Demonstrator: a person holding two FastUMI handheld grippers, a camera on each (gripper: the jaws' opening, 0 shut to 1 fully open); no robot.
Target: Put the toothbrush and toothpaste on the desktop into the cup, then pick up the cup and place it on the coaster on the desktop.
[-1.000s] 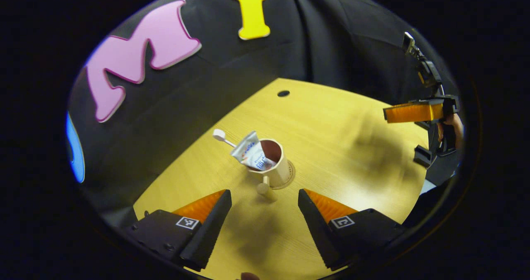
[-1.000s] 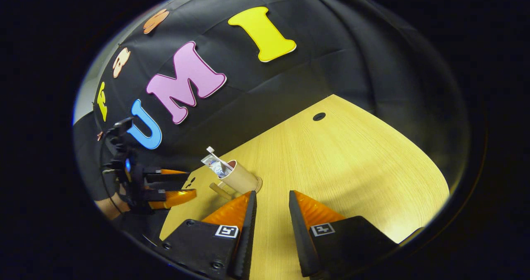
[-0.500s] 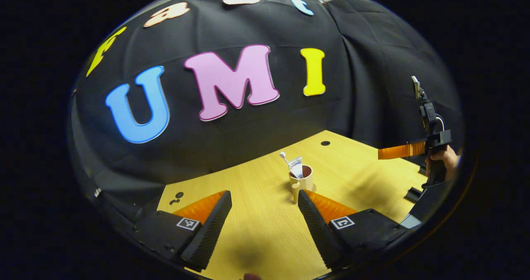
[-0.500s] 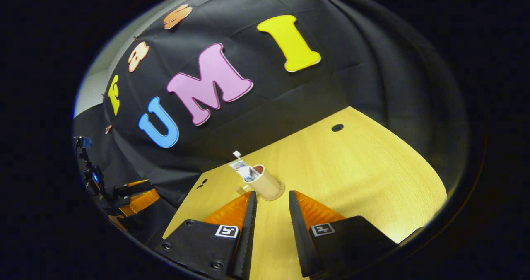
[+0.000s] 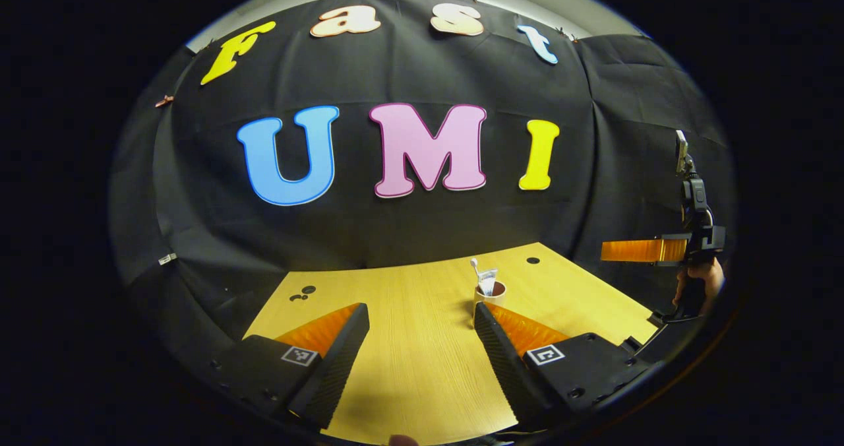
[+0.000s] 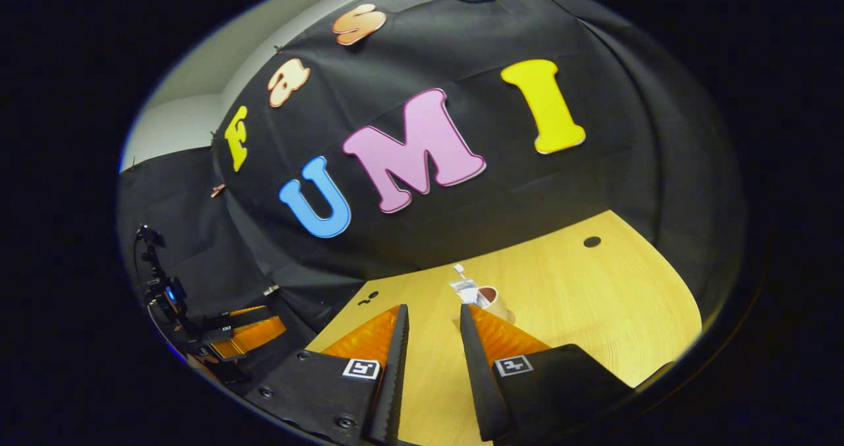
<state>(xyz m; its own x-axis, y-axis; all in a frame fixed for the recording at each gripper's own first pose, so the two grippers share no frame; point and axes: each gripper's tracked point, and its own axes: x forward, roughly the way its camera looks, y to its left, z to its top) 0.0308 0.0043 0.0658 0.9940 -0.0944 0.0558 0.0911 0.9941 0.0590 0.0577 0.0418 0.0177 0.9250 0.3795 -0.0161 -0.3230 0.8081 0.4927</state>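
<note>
While the wooden desktop [image 5: 409, 340] spreads wide below the booth's black cloth wall, the left gripper [image 5: 422, 314] hangs above its near part with fingers spread far apart, holding nothing. Off to the side, the right gripper [image 6: 432, 314] has its fingers a narrow gap apart, also empty. Well beyond both stands the cup [image 5: 489, 292], upright, with the toothpaste [image 5: 488, 278] and toothbrush [image 5: 475, 266] poking out of it.
</note>
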